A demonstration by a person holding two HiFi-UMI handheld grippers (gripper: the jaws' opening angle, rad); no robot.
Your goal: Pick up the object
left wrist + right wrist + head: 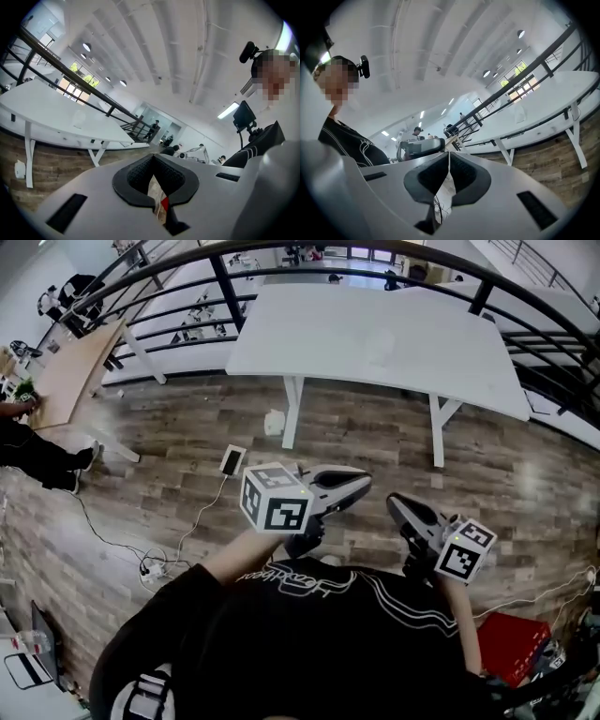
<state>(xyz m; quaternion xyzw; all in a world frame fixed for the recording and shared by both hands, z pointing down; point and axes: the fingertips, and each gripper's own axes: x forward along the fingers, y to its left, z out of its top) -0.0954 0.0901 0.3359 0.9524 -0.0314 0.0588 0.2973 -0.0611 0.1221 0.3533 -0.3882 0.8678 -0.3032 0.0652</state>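
Wooden floor (375, 442) spreads under everything. On it stands a long white table (375, 334), and a black railing (225, 282) curves behind it. At the left edge is a brown table (75, 371) with somebody's legs (42, 460) next to it. A white cord (192, 521) lies on the boards and runs to a small white block (232, 460). A red box (511, 648) sits low at the right, near our black shirt (309, 643). We hold both tools up in front of us, off the floor and well away from the white table. The left gripper (364, 486) is on the left with its checkered cube (275, 498), and its tip points to the right. The right gripper (394, 501) is just beside it with its own cube (465, 549), and its tip points up and left, so the two tips are near but apart. Looking along the left one, its dark pads (136, 176) meet at the tip. Lower down in the slit we see a pale strip (156, 190) with a red spot, and we cannot tell if it is pinched there or only shows through from below. Looking along the right one, its own pads (433, 176) meet too, fully closed with nothing held; thin cords (438, 206) on pale floor show through its slit. We cannot tell which thing is the one to pick up, or where it is
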